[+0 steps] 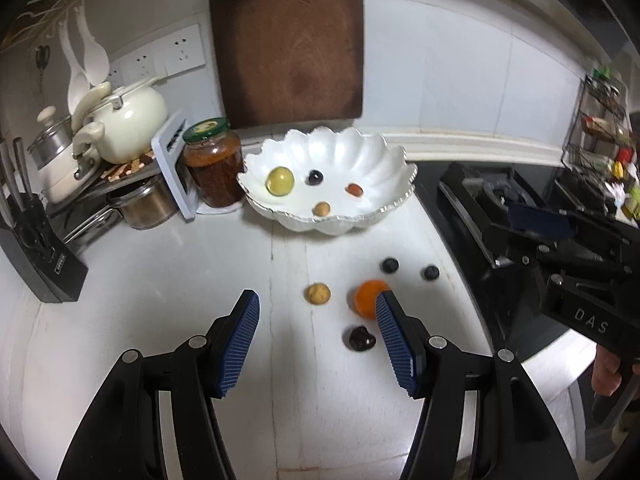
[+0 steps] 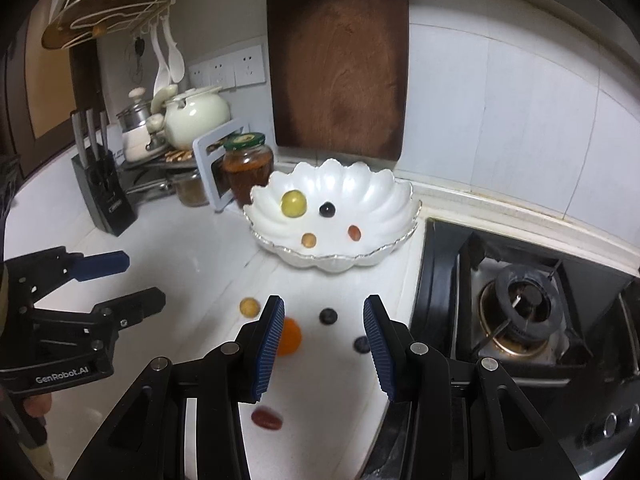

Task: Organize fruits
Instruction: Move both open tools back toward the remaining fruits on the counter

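A white scalloped bowl (image 1: 360, 152) (image 2: 360, 184) holds a yellow-green grape (image 1: 280, 180), a blueberry (image 1: 315, 177), a red-brown fruit (image 1: 355, 189) and a small tan fruit (image 1: 321, 209). On the white counter lie a tan fruit (image 1: 318, 293), a small orange (image 1: 366, 296) (image 2: 290, 336), a dark red fruit (image 1: 360, 338) (image 2: 267, 418) and two blueberries (image 1: 389, 265) (image 1: 431, 272). My left gripper (image 1: 318, 344) is open and empty above the counter, near the orange. My right gripper (image 2: 324, 348) is open and empty, over the blueberries (image 2: 328, 316).
A dark wooden cutting board (image 1: 288, 40) leans on the wall behind the bowl. A jar (image 1: 214, 162), a white teapot (image 1: 128, 120), pots and a knife block (image 1: 36, 248) stand at the left. A gas stove (image 2: 520, 312) lies at the right.
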Tool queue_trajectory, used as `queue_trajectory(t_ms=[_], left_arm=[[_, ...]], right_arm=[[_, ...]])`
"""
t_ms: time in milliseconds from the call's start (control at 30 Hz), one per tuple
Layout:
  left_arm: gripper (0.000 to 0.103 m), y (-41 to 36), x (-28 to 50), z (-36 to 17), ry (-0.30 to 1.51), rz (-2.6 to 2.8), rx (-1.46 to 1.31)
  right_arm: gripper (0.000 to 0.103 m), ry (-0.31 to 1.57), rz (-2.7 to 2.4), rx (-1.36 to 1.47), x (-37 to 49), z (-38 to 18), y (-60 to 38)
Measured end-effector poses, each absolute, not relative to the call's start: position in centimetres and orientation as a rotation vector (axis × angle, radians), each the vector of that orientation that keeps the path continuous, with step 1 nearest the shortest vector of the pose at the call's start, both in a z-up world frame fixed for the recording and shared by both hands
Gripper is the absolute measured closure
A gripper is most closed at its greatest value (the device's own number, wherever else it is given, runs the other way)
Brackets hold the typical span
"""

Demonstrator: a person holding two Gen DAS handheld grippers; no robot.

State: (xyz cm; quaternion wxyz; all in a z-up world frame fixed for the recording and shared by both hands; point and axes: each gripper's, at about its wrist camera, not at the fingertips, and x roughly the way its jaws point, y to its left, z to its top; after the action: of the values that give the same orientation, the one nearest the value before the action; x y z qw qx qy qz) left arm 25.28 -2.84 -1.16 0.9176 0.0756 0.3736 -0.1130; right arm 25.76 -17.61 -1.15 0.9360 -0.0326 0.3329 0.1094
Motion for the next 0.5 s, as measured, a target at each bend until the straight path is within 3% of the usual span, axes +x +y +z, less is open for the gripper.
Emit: queue_trajectory(t_ms=[500], left_arm=[[0.043,-1.6,24.2,-3.7,0.767,-0.363,0.250]], right_arm=[[0.060,0.713,0.200,-0.103,22.8,-3.5,-15.0]])
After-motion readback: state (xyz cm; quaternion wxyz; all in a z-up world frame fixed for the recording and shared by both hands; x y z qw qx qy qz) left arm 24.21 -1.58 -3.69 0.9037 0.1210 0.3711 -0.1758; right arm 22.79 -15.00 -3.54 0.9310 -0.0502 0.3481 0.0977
